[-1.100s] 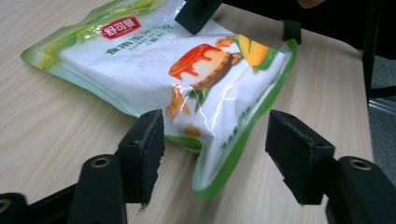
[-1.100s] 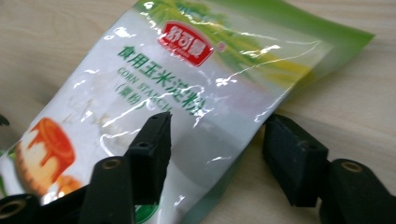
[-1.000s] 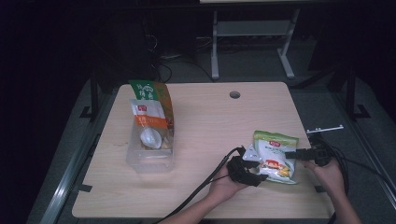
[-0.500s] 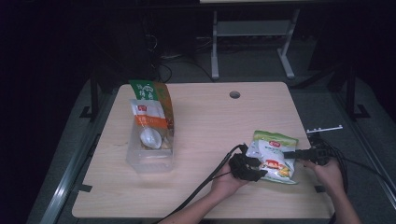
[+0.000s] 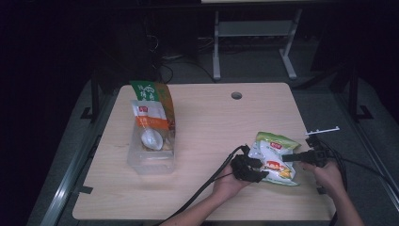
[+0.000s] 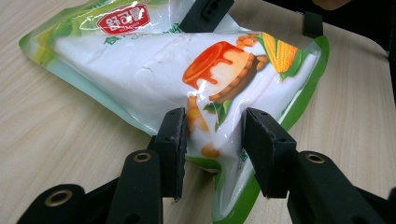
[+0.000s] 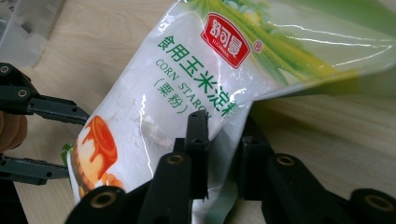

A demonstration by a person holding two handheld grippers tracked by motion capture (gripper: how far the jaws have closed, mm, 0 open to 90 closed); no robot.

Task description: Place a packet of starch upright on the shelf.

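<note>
From the high view, your pouch of corn starch (image 5: 274, 157) lies flat on the bench (image 5: 211, 127), well to the right of the clear tub (image 5: 151, 155) that holds a second pouch (image 5: 153, 110) and a white spoon (image 5: 151, 138); your left tongs (image 5: 258, 165) meet the pouch at its near left corner and your right tongs (image 5: 288, 157) come in at its right edge. In the left gripper view, your left tongs (image 6: 214, 140) stand partly closed with the pouch's (image 6: 187, 79) bottom corner pinched between the pads, the film puckered there. In the right gripper view, your right tongs (image 7: 224, 140) have just been closing, and the side of the pouch (image 7: 187, 98) is now squeezed between the nearly shut jaws, with the left tongs (image 7: 42, 135) further along by the printed end. Expect the pouch to handle as a soft, slack bag: the powder inside will likely slump and shift its weight, and the glossy film looks slippery. Take hold on the flat sealed margins or corners, not the bulging middle, and squeeze gently so that the seam stays whole.
</note>
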